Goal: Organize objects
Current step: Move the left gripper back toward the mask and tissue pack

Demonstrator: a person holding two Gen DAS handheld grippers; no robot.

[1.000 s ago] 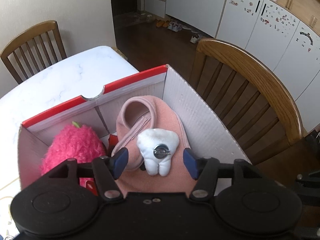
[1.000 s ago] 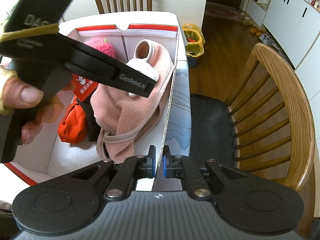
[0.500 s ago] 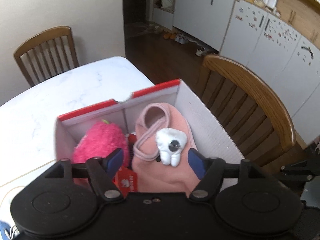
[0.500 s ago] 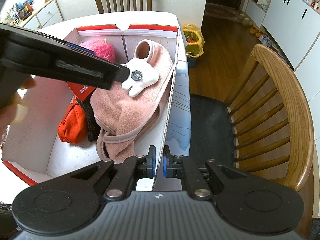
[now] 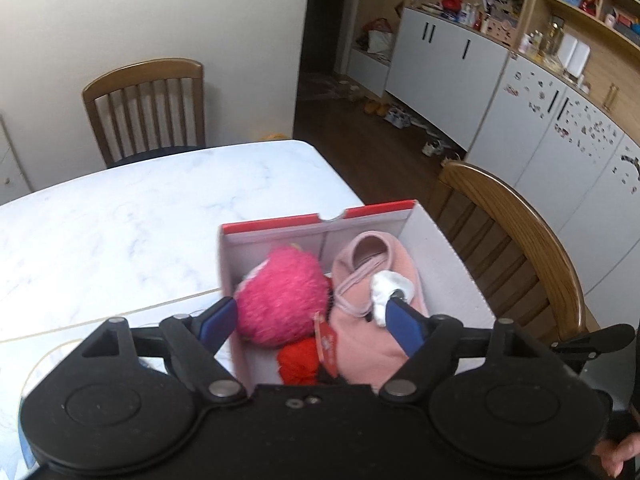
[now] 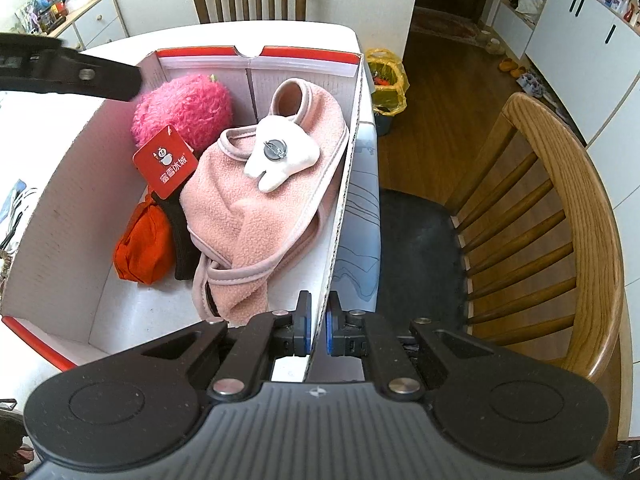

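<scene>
left gripper (image 5: 308, 322) has lifted clear of box (image 6: 340, 208), jaws just widened, empty. tooth plush (image 6: 280, 152) lies on pink fleece (image 6: 256, 216) inside. right view alone: right gripper (image 6: 316, 326) pinching box wall. chair (image 6: 560, 208) beside box.

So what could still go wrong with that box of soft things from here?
1. The right gripper is clamped on the thin cardboard wall of the box, which sits at the table edge; a pull could bend the wall or tip the box toward the chair.
2. The white tooth-shaped plush lies loose on the pink fleece, so a jolt might roll it off.
</scene>
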